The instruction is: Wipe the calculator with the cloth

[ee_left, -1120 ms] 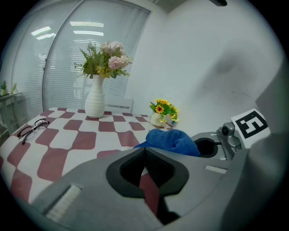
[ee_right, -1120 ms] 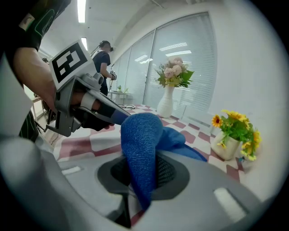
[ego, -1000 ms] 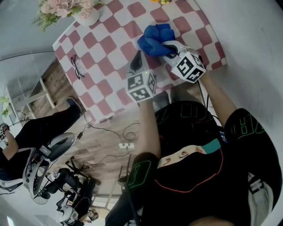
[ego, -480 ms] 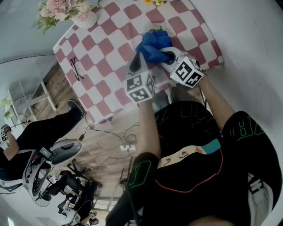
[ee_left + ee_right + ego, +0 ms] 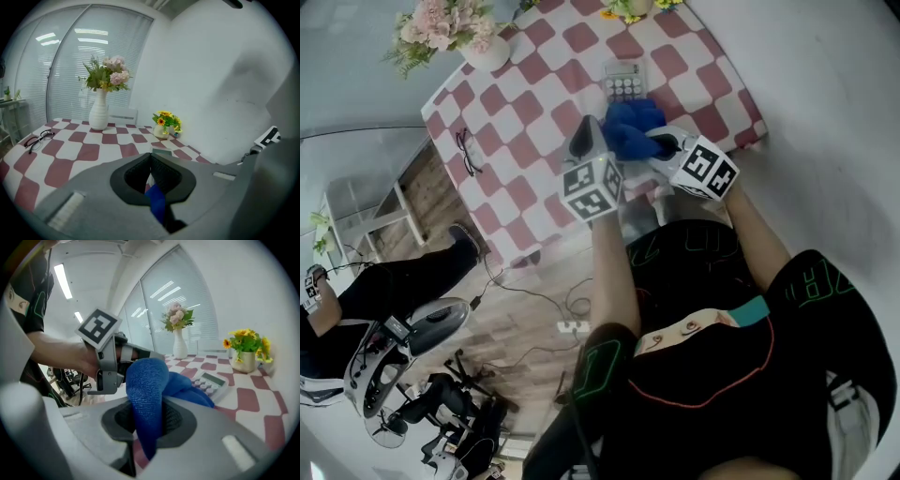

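**Cloth gathered in front of the calculator**
Centre-left, the left gripper (image 5: 586,139) pinched an edge of the blue cloth (image 5: 630,131). The right gripper (image 5: 661,145) clamped its thick fold, likely bunching it into a pad. The calculator (image 5: 622,82) lay just beyond, upper centre.

Place: a robotics lab or recording studio, not a home.
Walls: a curved glass partition with horizontal blinds (image 5: 61,70); long ceiling strip lights (image 5: 62,281).
Floor: wood-look planks carried a white power strip (image 5: 572,328) with loose cables; grey wheeled machines (image 5: 394,347) stood nearby.
Set dressing: a red-and-white checked tablecloth (image 5: 534,103) and a white vase of pink flowers (image 5: 99,112) were the only homely touches.
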Demonstrator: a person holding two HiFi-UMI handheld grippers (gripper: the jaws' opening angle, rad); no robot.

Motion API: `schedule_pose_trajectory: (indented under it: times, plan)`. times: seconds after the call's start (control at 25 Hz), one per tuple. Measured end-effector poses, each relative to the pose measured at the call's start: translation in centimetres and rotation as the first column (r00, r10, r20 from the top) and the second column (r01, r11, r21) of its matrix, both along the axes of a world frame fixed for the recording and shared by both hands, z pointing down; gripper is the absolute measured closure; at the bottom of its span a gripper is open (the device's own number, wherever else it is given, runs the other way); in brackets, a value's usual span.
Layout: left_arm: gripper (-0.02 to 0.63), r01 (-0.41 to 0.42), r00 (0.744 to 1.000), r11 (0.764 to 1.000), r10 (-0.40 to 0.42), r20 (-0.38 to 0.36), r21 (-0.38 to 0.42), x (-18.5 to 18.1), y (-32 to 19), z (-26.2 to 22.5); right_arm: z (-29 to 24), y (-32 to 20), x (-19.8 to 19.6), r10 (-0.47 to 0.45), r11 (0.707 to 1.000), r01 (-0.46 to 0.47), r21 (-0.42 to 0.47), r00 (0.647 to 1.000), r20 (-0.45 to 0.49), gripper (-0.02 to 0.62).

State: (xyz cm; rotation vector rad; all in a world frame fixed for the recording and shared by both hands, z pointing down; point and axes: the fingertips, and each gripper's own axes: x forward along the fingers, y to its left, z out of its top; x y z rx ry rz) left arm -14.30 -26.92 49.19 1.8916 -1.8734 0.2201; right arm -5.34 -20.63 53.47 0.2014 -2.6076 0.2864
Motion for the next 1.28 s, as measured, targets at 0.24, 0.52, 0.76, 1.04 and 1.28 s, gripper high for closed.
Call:
schedule_pose_trajectory:
  times: [0.24, 0.52, 0.76, 1.04, 1.28]
  plan:
    - [0.595, 0.006, 1.000, 0.998, -0.007, 0.013, 0.063, 0.3, -0.5, -2.6, -5.4, -3.4, 2.5, 0.143, 0.988, -0.148, 0.031, 0.982, 0.126, 0.518]
    - [0.595, -0.033, 0.998, 0.988, 0.026, 0.052, 0.153, 1.4, -2.1, -6.6, -10.2, -9.5, 6.2, 0.348, 0.923, -0.375, 0.089, 0.909, 0.228, 0.518]
    - [0.595, -0.032, 0.996, 0.968, 0.010, 0.090, 0.249, 1.0, -4.3, -11.5, -13.9, -15.1, 8.7, 0.486, 0.840, -0.527, 0.125, 0.836, 0.255, 0.518]
    - [0.595, -0.009, 0.990, 0.939, -0.041, 0.137, 0.344, -0.3, -5.4, -16.1, -18.6, -18.7, 11.2, 0.597, 0.744, -0.658, 0.120, 0.734, 0.325, 0.520]
    - [0.595, -0.011, 0.987, 0.925, -0.051, 0.151, 0.379, -0.6, -5.5, -17.5, -20.7, -18.6, 11.2, 0.598, 0.709, -0.683, 0.175, 0.714, 0.363, 0.520]
